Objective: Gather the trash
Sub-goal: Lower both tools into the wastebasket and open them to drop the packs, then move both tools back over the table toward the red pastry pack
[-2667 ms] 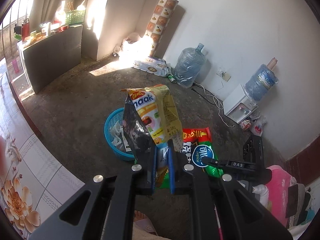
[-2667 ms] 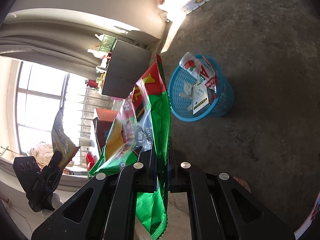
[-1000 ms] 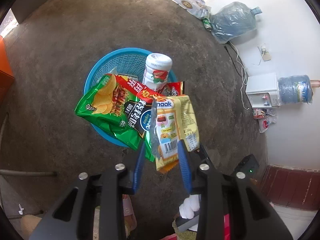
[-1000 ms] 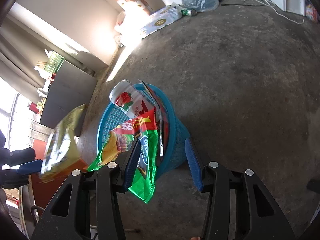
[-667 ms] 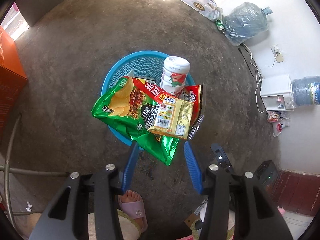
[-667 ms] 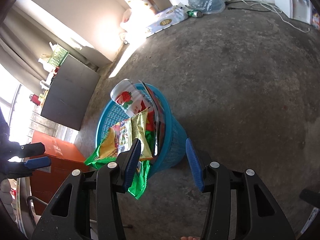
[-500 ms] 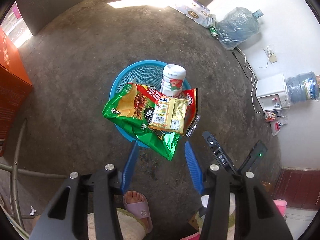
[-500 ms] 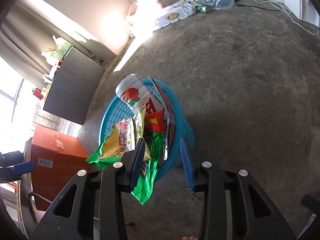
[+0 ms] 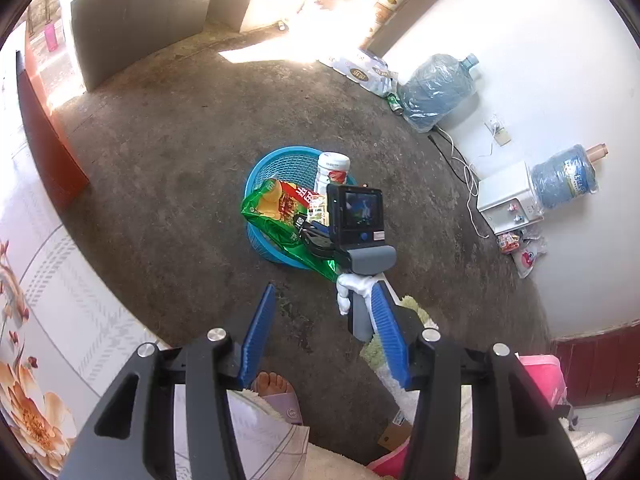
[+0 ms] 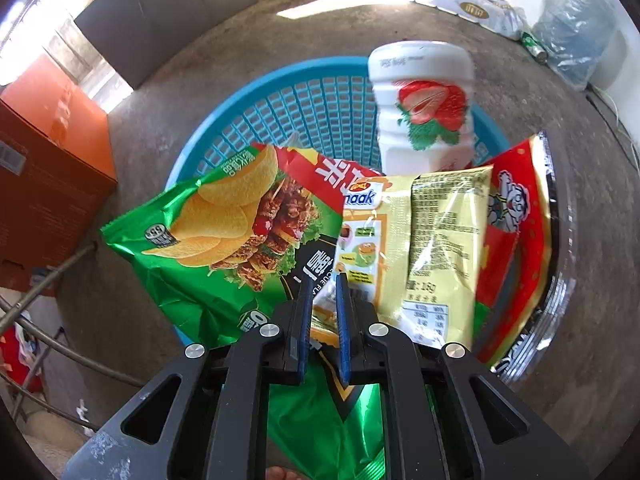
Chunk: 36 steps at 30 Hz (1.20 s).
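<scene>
basket: one blue mesh basket (image 10: pixel 320 92) on the concrete floor (image 9: pixel 168 168), pretty stuffed

wrappers: three, all piled on top of the basket. One green chip bag (image 10: pixel 224 240) hanging over the near rim, one yellow snack packet (image 10: pixel 432 240) lying across it, one red wrapper (image 10: pixel 516 240) on the right edge

bottle: one white strawberry bottle (image 10: pixel 424 108), standing upright in the basket at the far side

right gripper (image 10: pixel 322 300): right over the pile, jaws closing and almost together. There's a corner of wrapper in the gap, but can't tell if the pads actually pinch it

left gripper (image 9: pixel 324 324): up above and back from the basket, jaws about halfway apart and holding nothing

water jugs: two, both over by the white wall (image 9: pixel 540 60)

orange box (image 10: pixel 44 152): one, left of the basket

foot (image 9: pixel 276 388): one, in a sandal, near the bottom of the left view
</scene>
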### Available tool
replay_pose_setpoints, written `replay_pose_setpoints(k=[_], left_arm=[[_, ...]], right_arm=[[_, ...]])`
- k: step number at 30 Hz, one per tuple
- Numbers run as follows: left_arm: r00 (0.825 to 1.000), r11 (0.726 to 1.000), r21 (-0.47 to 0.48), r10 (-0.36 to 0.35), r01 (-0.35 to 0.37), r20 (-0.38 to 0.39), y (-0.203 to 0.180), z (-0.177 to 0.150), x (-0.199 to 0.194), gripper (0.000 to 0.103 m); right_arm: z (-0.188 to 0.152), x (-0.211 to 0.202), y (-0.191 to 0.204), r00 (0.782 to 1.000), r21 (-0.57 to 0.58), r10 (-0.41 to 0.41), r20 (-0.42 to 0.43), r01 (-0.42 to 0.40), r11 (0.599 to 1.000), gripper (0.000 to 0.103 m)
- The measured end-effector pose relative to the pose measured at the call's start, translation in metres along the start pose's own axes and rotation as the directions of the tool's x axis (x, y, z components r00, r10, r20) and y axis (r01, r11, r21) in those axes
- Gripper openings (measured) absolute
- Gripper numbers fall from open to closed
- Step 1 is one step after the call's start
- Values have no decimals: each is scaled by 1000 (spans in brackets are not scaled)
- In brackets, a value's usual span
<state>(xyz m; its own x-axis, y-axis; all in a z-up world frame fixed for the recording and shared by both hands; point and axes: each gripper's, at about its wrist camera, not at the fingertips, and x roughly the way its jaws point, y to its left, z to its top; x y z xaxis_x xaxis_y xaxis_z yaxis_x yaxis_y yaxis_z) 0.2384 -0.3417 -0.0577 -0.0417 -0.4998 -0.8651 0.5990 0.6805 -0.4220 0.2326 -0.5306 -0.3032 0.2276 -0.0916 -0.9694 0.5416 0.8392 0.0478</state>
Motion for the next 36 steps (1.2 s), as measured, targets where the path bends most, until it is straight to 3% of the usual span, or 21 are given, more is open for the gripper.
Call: replay_pose_setpoints(k=[5,9,13,16,21,28,33,36], left_arm=[[999,998,-63,19,-16,48,25,-21,-28,49],[997,994,-107,27,-19,69,42,-33,-41,49],[995,989,-145,38,-24,92,55,-43,-51,49],[994,988,-156,35,-18,104,61,-50,-58,49],[992,987,-159,24,-5,121,68,-58,-68,49],[990,989,-141,-15,35,140,64,-65,-75,49],[990,988,-154,-10,32,140,64,-69,-79,49],[988,986,-161,-10,34,152,64,-71,-84,49]], right_arm=[[16,39,23,986,-62,-150,-67,146,987,5],[31,51,29,968,-76,-209,-140,200,977,3],[38,56,34,952,-101,-269,-148,256,961,3],[37,39,38,963,-94,-254,-90,245,965,5],[23,6,44,971,-98,-237,-8,235,967,20],[10,-21,52,983,-88,-182,3,181,979,30],[5,-40,48,999,-5,-48,0,48,999,40],[3,-50,44,998,64,69,2,-69,996,40]])
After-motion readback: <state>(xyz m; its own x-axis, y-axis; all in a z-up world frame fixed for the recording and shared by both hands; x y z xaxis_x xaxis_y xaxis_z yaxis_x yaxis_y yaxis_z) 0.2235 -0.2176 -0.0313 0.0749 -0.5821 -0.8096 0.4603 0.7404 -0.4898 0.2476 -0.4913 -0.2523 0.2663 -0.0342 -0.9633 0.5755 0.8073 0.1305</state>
